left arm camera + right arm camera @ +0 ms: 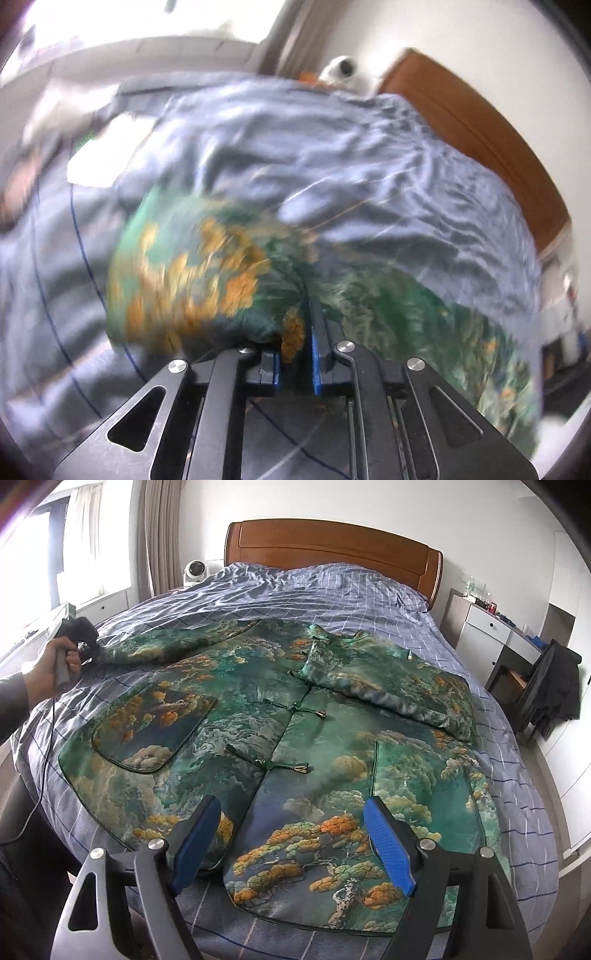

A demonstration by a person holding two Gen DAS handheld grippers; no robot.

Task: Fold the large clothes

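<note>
A green jacket (pixel 295 720) printed with orange clouds and trees lies face up, spread on the bed. Its right-hand sleeve (pixel 369 686) is folded across the chest. The other sleeve (pixel 166 646) stretches out to the left, where a hand holds my left gripper (pixel 86 638) at the cuff. In the blurred left wrist view, the left gripper (pixel 295 325) has its blue pads (pixel 314 354) close together, with the bunched sleeve fabric (pixel 192 273) pinched between them. My right gripper (pixel 291 805) hovers over the jacket's hem, open, with nothing between its fingers.
The bed has a blue checked sheet (pixel 332 594) and a wooden headboard (pixel 332 542). A white fan (pixel 194 570) stands at the back left. A dresser (pixel 480 624) and a chair draped with dark clothing (pixel 554 683) stand on the right. A cable (pixel 44 757) hangs at the left.
</note>
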